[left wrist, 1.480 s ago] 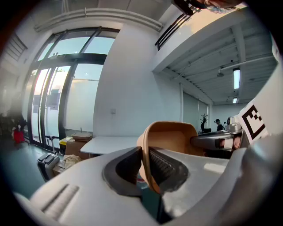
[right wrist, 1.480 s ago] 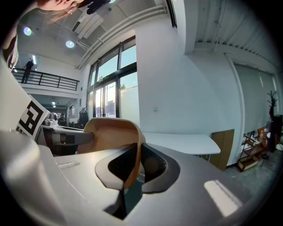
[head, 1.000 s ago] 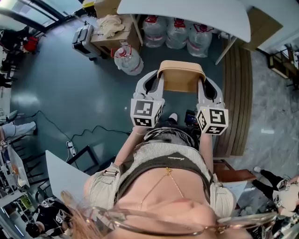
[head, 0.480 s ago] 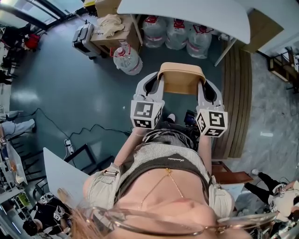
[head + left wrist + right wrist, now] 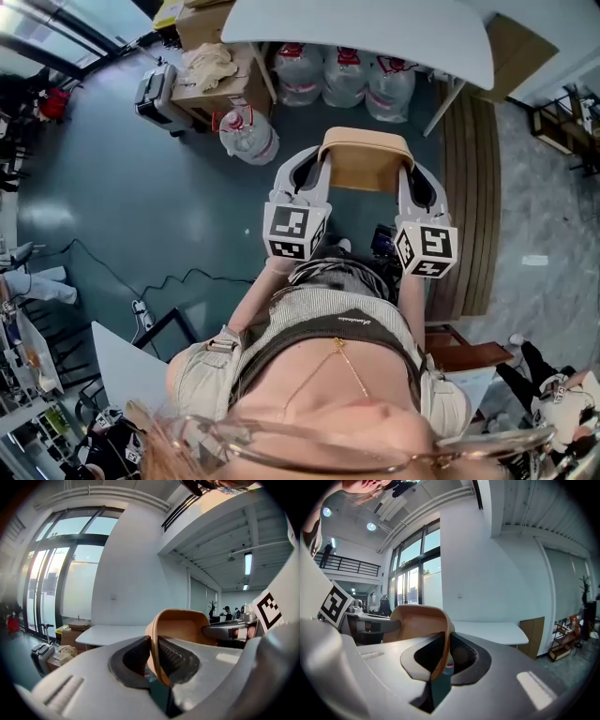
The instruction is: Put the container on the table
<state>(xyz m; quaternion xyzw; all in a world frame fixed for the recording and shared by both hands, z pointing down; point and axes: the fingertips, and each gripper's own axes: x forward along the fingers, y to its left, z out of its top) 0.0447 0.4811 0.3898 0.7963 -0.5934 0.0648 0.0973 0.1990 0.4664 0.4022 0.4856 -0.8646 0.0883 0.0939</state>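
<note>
Head view: container (image 5: 366, 161), tan, held in the air over the floor, long axis running side to side. Left gripper (image 5: 309, 173) at its left end, right gripper (image 5: 419, 183) at its right end. Desk (image 5: 375, 28), white, straight ahead beyond the container and apart from it; neither gripper looks nearer. Jugs (image 5: 345, 73), probably water, under the desk.

Left gripper view: jaws clamped on the container's thin wall; desk ahead, to the left.

Right gripper view: jaws pinching the opposite wall; desk ahead, to the right.
</note>
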